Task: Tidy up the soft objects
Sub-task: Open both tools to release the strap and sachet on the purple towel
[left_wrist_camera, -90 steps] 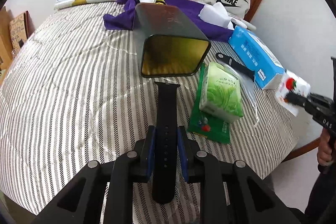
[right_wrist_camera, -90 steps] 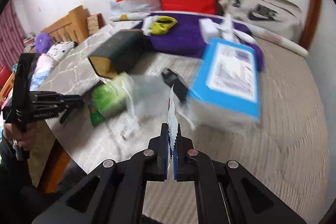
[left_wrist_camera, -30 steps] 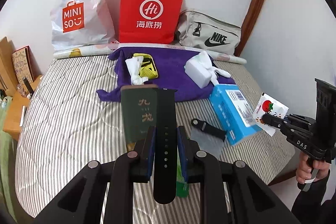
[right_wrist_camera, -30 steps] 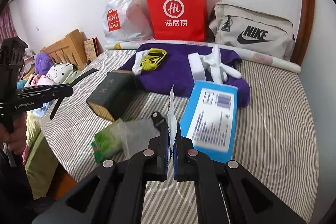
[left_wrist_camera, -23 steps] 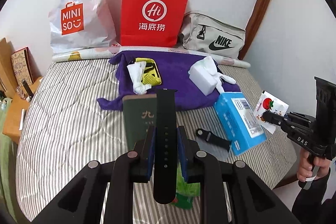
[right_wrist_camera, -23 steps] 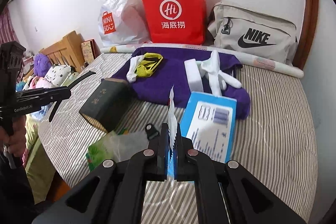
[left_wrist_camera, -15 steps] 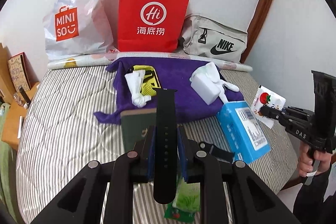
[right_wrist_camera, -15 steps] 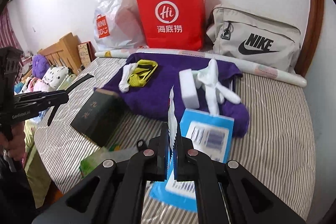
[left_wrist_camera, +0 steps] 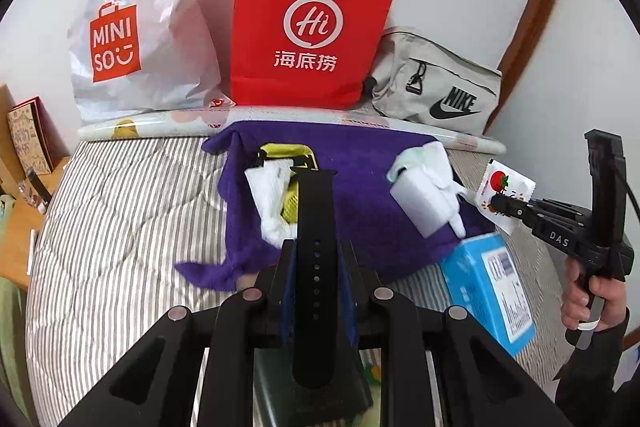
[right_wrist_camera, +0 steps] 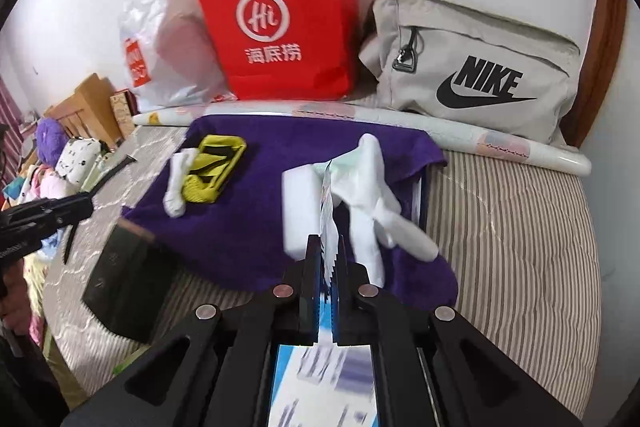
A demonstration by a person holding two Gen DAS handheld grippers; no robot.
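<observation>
Holding a black strap (left_wrist_camera: 314, 259) upright, the left hand-held gripper (left_wrist_camera: 316, 267) is clenched on its middle, above the near edge of the purple towel (left_wrist_camera: 360, 187) on the bed (left_wrist_camera: 120, 227). The right hand-held gripper (right_wrist_camera: 329, 267) grasps a small packet (right_wrist_camera: 328, 223) edge-on over the towel's right part, near the white foam block (right_wrist_camera: 300, 203) and white sock (right_wrist_camera: 372, 183). On the towel's left part lie a yellow pouch (right_wrist_camera: 214, 167) and another sock (right_wrist_camera: 178, 183). A blue box (left_wrist_camera: 492, 291) sits just beside the towel's near right corner.
</observation>
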